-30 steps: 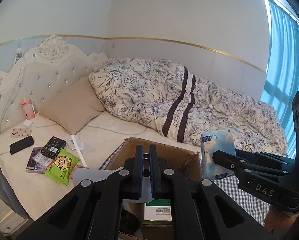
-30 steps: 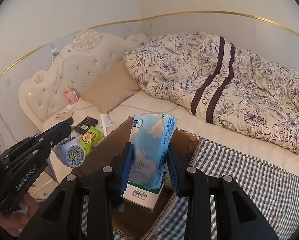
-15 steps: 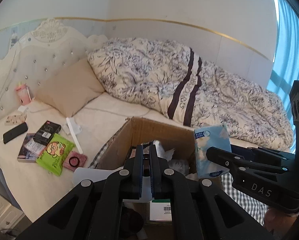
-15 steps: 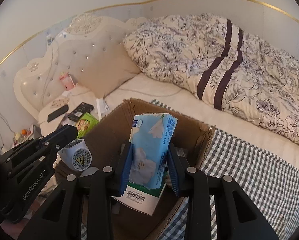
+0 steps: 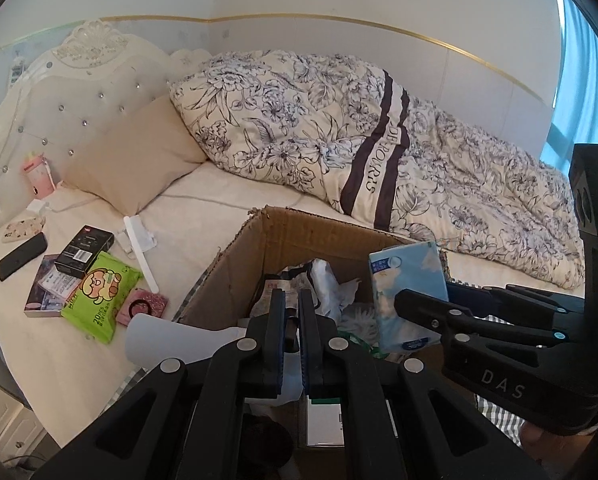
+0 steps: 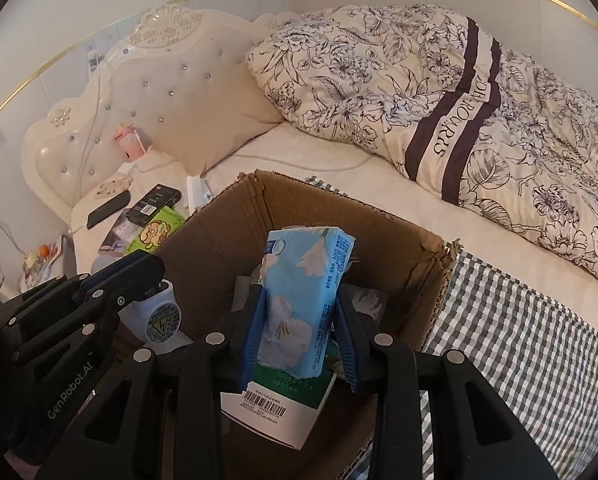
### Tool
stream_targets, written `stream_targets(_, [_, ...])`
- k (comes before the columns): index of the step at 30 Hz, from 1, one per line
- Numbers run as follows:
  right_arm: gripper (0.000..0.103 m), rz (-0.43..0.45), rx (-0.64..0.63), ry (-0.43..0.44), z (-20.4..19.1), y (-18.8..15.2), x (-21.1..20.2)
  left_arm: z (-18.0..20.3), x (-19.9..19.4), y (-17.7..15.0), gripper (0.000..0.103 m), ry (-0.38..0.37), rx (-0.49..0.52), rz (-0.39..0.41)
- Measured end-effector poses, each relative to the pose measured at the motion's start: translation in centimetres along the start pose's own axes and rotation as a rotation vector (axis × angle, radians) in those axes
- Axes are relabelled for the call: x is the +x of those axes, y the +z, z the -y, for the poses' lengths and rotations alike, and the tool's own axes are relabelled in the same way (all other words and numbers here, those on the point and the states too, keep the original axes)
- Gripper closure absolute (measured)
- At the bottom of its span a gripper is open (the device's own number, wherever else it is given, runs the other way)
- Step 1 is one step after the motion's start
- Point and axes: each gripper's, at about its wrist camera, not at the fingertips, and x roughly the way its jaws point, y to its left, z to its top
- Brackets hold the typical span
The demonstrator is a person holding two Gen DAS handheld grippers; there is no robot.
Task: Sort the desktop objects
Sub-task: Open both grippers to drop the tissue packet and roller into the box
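Over the cardboard box [image 6: 339,216], "DAS" right claw [image 6: 299,316] grips tissue pack [image 6: 303,300].

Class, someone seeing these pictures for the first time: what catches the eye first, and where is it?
The blue tissue pack, upright in the right tongs over the open cardboard box. Behind it, the floral quilt is heaped along the bed's far side. The left tongs grip a white bottle at the box's left.

The tissue pack [image 6: 305,300] has sunk lower into the cardboard box [image 6: 383,236].
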Motion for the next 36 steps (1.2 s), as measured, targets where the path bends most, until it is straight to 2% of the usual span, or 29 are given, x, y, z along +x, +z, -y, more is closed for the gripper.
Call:
stream_targets(5, [0.065, -0.002, 0.007, -0.027, 0.2, -0.2, 0.2, 0.3, 0.2, -0.3, 0.098, 0.0, 0.007, -0.006])
stream_targets(7, [0.041, 0.012, 0.015, -0.041, 0.5, -0.2, -0.2, 0.3, 0.1, -0.2, 0.098, 0.001, 0.007, -0.005])
stream_targets(8, [0.039, 0.026, 0.016, -0.05, 0.5, -0.1, -0.6, 0.3, 0.0, -0.2, 0.098, 0.0, 0.006, -0.004])
stream_targets(15, [0.039, 0.094, 0.02, -0.064, 0.6, 0.5, -3.2, 0.9, -0.9, 0.1, 0.097, -0.011, 0.01, 0.009])
stream_targets(17, [0.039, 0.108, 0.026, -0.064, 0.8, 0.6, -4.0, 1.2, -1.2, 0.3, 0.093, -0.008, 0.015, 0.003])
stream_targets(21, [0.039, 0.135, 0.026, -0.07, 0.9, 0.6, -5.7, 1.6, -2.1, 0.4, 0.058, -0.008, 0.013, 0.015])
stream_targets(29, [0.039, 0.183, 0.036, -0.077, 0.8, 0.1, -9.1, 2.6, -4.5, 0.7, 0.057, -0.013, 0.024, 0.05])
stream_targets(34, [0.039, 0.218, 0.034, -0.085, 0.7, -0.2, -11.8, 3.4, -6.8, 1.1, 0.053, -0.018, 0.033, 0.083])
stream_targets(36, [0.039, 0.236, 0.035, -0.089, 0.6, -0.4, -13.1, 3.7, -7.9, 1.2, 0.047, -0.023, 0.036, 0.098])
